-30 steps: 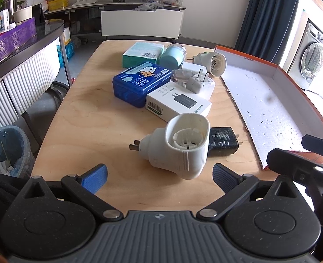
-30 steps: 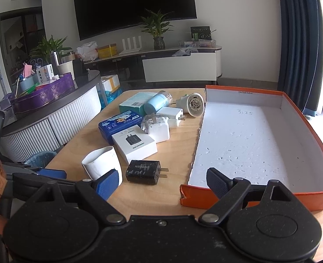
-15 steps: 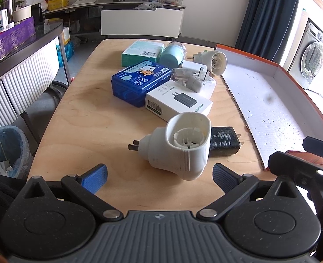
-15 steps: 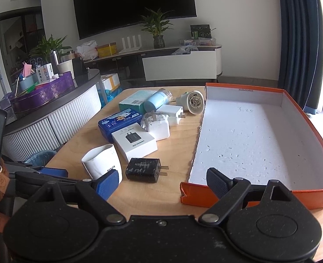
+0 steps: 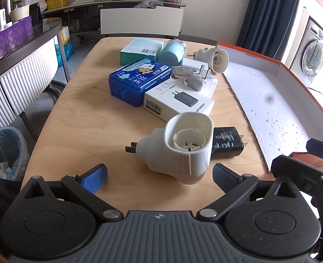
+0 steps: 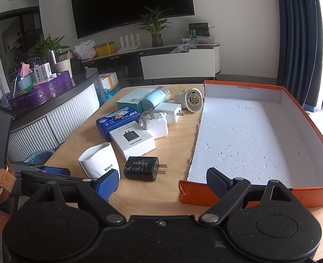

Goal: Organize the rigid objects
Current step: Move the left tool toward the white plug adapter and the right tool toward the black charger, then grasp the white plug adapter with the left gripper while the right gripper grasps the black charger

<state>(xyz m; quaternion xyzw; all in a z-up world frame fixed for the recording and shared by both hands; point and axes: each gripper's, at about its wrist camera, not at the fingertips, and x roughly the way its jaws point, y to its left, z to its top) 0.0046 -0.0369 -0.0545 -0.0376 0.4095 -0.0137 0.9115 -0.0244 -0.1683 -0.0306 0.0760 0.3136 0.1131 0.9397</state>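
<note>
White plug-in device (image 5: 181,151) lies on its side on the wooden table (image 5: 80,118), prongs pointing left in your left wrist view, open socket end facing up toward the camera. It sits just ahead of your left gripper (image 5: 160,174), roughly centred between the blue pads, not touched by either. Your left gripper's jaws are spread wide, nothing held.

Black charger (image 5: 227,143) lies flat right behind the white device, touching or nearly touching it; can't tell which. In the right wrist view the black charger (image 6: 142,168) has its prongs pointing toward the orange box (image 6: 301,194).

Your right gripper (image 6: 162,184) is also spread wide and empty, hovering above the table edge, left pad near the white device (image 6: 100,162), right pad over the near corner of the orange box. The box has a white inside with nothing in it but small specks, and it lies to the right of the pile.

Further back: white charger box (image 5: 179,104), blue tin (image 5: 139,81) beside it on the left, touching. A grey plug (image 5: 197,81) rests on a white adapter (image 6: 158,123). Behind those, a teal carton (image 5: 141,50), a light blue cylinder (image 5: 171,53) lying on its side against it, and a second white plug-in device (image 5: 214,60) next to the box's far corner.

Bin (image 5: 3,151) stands on the floor left of the table.
</note>
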